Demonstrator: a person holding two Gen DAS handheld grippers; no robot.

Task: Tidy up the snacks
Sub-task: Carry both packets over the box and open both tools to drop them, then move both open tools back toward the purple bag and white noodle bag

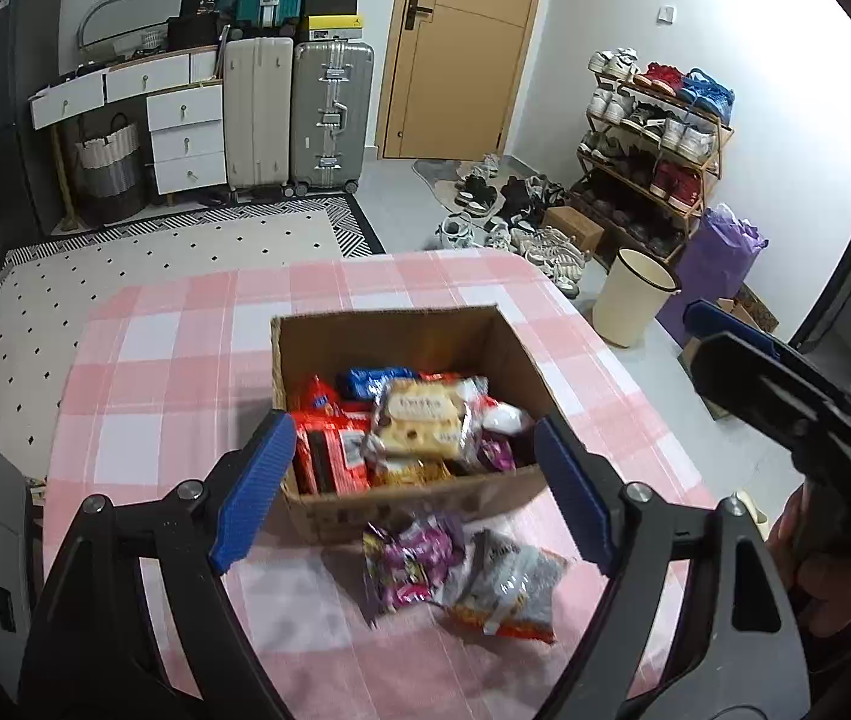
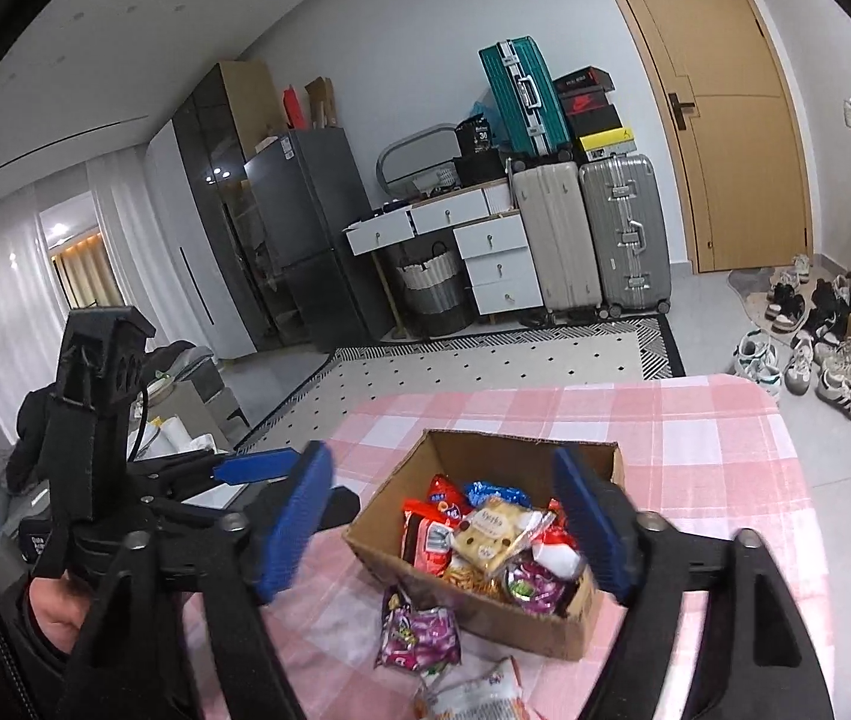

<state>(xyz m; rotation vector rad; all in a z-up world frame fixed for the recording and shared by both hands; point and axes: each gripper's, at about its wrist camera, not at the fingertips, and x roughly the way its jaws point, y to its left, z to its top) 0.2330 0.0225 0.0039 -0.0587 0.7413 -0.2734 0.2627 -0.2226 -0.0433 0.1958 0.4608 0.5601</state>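
An open cardboard box full of snack packets stands on the pink checked tablecloth. A yellow biscuit pack lies on top. In front of the box lie a purple packet and a grey-and-orange packet. My left gripper is open and empty, above the box's near edge. My right gripper is open and empty, over the box. Each gripper shows at the edge of the other's view.
Beyond the table are a dotted rug, suitcases, a white drawer unit, a door, a shoe rack with shoes on the floor, and a cream bin.
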